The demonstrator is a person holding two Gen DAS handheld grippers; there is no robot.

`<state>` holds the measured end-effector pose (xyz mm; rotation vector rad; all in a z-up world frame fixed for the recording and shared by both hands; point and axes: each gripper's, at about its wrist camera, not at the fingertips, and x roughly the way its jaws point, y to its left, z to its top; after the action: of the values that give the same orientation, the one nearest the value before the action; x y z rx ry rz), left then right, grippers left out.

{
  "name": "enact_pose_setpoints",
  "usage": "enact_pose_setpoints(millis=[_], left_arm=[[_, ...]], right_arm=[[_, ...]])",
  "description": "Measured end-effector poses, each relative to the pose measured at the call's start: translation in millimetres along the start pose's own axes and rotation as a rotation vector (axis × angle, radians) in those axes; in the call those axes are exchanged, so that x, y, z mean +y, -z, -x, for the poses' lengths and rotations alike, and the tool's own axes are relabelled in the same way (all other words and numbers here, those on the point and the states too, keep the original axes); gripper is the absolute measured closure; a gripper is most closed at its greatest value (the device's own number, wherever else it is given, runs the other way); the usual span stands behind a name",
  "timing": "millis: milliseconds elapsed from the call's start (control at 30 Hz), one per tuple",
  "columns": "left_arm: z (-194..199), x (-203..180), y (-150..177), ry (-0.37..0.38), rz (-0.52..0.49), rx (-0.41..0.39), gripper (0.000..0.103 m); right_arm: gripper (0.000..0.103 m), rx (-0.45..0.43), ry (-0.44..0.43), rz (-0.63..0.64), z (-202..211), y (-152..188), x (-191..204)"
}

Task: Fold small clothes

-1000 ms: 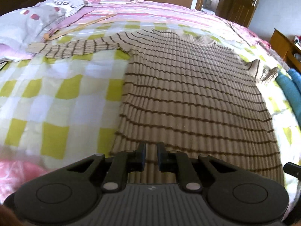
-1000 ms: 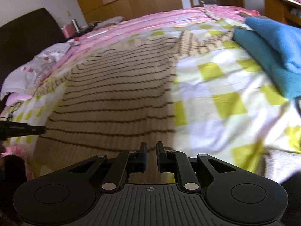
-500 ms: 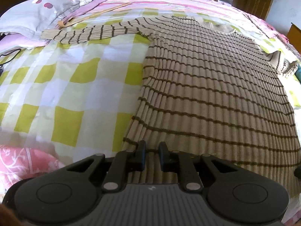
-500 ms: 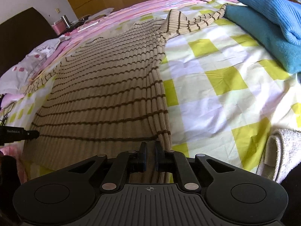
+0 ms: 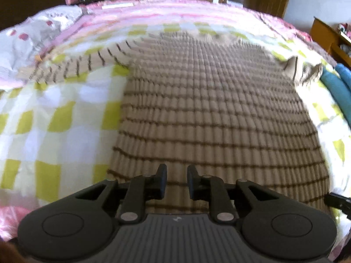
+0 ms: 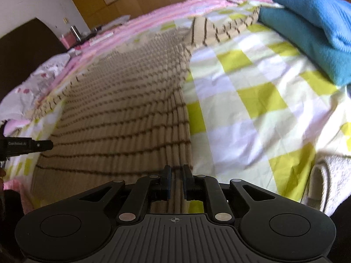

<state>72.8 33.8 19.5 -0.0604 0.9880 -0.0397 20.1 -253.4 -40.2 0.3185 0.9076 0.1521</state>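
A beige ribbed sweater with thin brown stripes (image 5: 210, 114) lies flat on the checked bedspread, sleeves spread out to the sides. My left gripper (image 5: 176, 180) sits at the sweater's near hem toward its left corner, fingers close together with a narrow gap over the fabric. My right gripper (image 6: 176, 180) sits at the hem's right corner, where the sweater (image 6: 122, 118) meets the bedspread, fingers close together with hem fabric between them. The left gripper's tip (image 6: 33, 145) shows at the left edge of the right wrist view.
A yellow, white and pink checked bedspread (image 5: 54, 120) covers the bed. Folded blue clothes (image 6: 311, 28) lie to the right. A white towel (image 6: 329, 179) sits at the near right. A pillow (image 5: 28, 41) lies at the far left. Wooden wardrobes and a door stand behind.
Both wrist views have tilted up and blurred, showing more of the far bed. Both grippers remain at the sweater's near hem, and the left fingers' gap looks slightly wider.
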Motion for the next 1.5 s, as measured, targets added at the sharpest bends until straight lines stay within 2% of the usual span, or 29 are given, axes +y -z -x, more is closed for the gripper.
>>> enact_pose_setpoints(millis=[100, 300, 500, 733, 867, 933, 1033, 1133, 1267, 1433, 1467, 1500], left_arm=[[-14, 5, 7, 0.009, 0.014, 0.046, 0.077], [-12, -2, -13, 0.056, -0.006, -0.011, 0.076], [-24, -28, -41, 0.166, -0.013, -0.069, 0.075], [-53, -73, -70, 0.256, -0.054, -0.094, 0.075], [-65, -93, -81, 0.278, -0.066, -0.111, 0.073], [-71, -98, -83, 0.287, -0.059, -0.112, 0.069], [-79, -101, -85, 0.293, -0.045, -0.099, 0.069], [-83, -104, -85, 0.281, -0.049, -0.104, 0.069], [-84, -106, -85, 0.289, -0.056, -0.109, 0.068], [-83, -103, -82, 0.292, -0.065, -0.107, 0.067], [-82, -102, -81, 0.292, -0.065, -0.107, 0.067], [-80, -101, -80, 0.29, -0.065, -0.108, 0.067]], right_arm=[[0.09, 0.007, 0.012, 0.013, -1, -1, 3], [0.09, -0.031, 0.054, -0.014, 0, -29, -4], [0.088, -0.098, 0.127, -0.079, -21, -89, -28], [0.087, -0.199, 0.194, -0.151, -50, -166, -69], [0.08, -0.237, 0.197, -0.244, -71, -208, -98], [0.079, -0.267, 0.213, -0.264, -79, -226, -107], [0.074, -0.297, 0.225, -0.267, -95, -249, -120], [0.071, -0.301, 0.263, -0.292, -114, -263, -128], [0.071, -0.294, 0.257, -0.369, -133, -268, -139], [0.071, -0.314, 0.269, -0.398, -145, -275, -142], [0.071, -0.319, 0.268, -0.399, -146, -276, -141], [0.077, -0.324, 0.265, -0.404, -145, -277, -140]])
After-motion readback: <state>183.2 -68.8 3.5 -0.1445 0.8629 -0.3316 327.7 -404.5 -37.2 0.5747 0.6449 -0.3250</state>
